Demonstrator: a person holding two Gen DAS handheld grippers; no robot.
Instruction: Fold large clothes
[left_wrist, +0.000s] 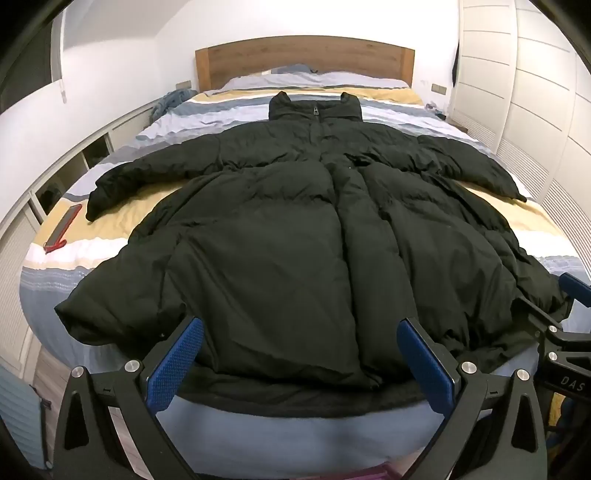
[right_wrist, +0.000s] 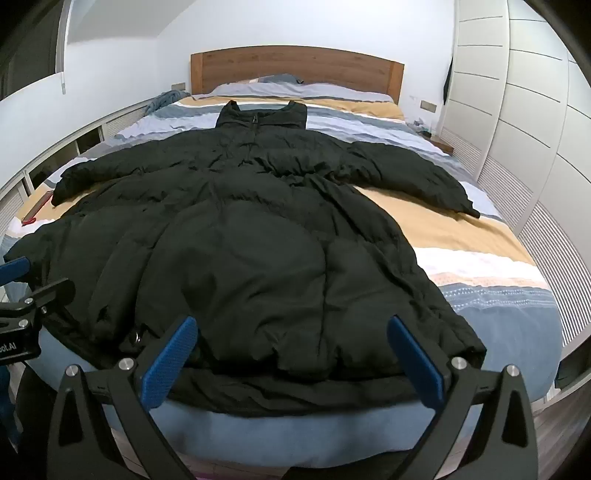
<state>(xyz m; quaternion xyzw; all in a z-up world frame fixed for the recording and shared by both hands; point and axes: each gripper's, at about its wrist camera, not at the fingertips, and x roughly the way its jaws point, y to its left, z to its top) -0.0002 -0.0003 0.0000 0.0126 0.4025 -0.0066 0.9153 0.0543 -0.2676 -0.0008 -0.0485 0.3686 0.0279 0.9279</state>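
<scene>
Black coat (left_wrist: 295, 229) lies flat, front up, on the bed (left_wrist: 122, 236), collar toward the headboard (left_wrist: 303, 61), sleeves spread to both sides, hem at the foot edge. Left hand-held gripper (left_wrist: 300, 363): released, jaws wide apart, poised at the hem, grasping nothing. Right hand-held gripper (right_wrist: 291, 360): likewise released, at the hem beside it. Red object (left_wrist: 62, 229) lies on the bed's left edge.
</scene>
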